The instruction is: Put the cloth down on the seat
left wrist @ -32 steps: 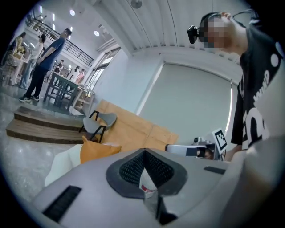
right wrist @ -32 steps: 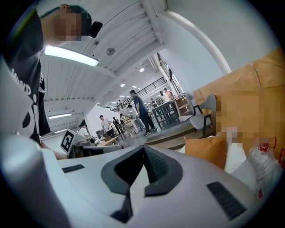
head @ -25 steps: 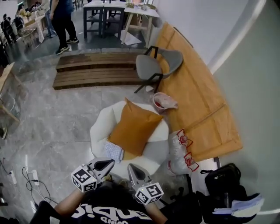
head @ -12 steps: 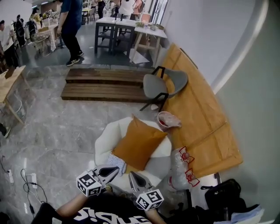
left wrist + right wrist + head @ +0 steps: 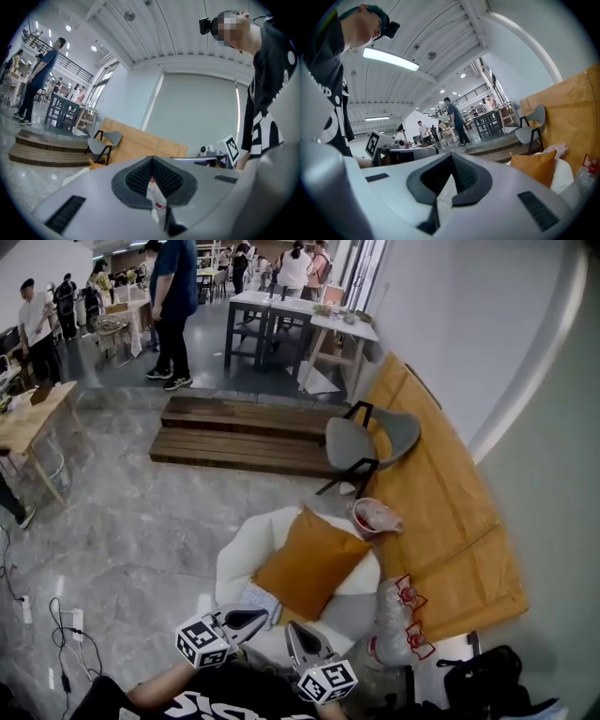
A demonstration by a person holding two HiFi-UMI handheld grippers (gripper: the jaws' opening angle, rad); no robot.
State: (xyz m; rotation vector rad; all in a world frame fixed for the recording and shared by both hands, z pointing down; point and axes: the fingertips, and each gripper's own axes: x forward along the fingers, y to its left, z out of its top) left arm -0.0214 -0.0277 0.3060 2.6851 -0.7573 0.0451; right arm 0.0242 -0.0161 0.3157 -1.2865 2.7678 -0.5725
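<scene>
A small blue-and-white patterned cloth [image 5: 260,600] lies on the white round seat [image 5: 242,559], at the near corner of an orange cushion [image 5: 313,562]. My left gripper [image 5: 262,616] hangs just in front of the cloth, close to the person's chest. Its jaws are shut with nothing between them. My right gripper [image 5: 292,629] hovers beside it at the seat's near edge, also shut and empty. In the left gripper view the left gripper [image 5: 151,160] points past the seat toward the wall. The right gripper [image 5: 451,156] faces the hall in its own view, with the cushion [image 5: 534,165] at the right.
A grey chair [image 5: 363,441] and a red bucket [image 5: 372,517] stand beyond the seat. Orange boards [image 5: 441,521] lean on the right wall. Plastic bottles [image 5: 396,624] and a black bag [image 5: 480,681] lie at the right. Wooden steps [image 5: 244,432], tables and people fill the back.
The head view has swung up and back, so the seat, cushion and cloth sit lower in the picture. Both grippers stay shut near the chest. A person at the back has walked right.
</scene>
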